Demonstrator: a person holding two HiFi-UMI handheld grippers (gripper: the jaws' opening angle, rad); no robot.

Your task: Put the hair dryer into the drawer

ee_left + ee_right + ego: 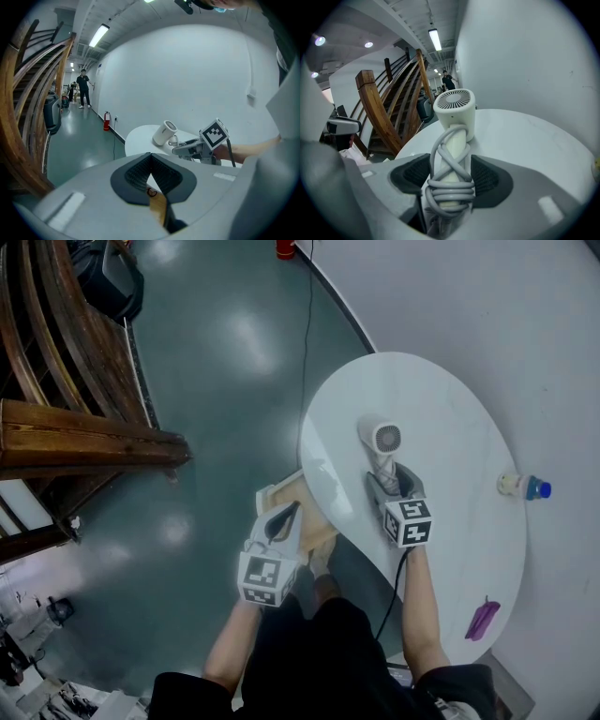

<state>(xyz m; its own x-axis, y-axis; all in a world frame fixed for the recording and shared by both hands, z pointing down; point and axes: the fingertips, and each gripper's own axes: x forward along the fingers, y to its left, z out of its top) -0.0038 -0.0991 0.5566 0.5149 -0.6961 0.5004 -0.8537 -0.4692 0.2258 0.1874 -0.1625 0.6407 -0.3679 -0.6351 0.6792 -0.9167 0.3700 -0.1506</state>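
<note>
Because the hair dryer point(453, 110) lying on the table point(450, 399) looks light, rigid and slick, we favour its cord-wrapped handle point(451, 187), which our wide-open right gripper point(450, 177) straddles without pressing while the left gripper point(150, 161) sits shut by the drawer point(281, 491).

Looking steeply down from head height onto the round bench point(450, 418) at centre right, low from the left tool point(284, 517) across its top, and close along the hair dryer point(453, 117) from the right tool point(392, 482), all three sharing that bench.
</note>
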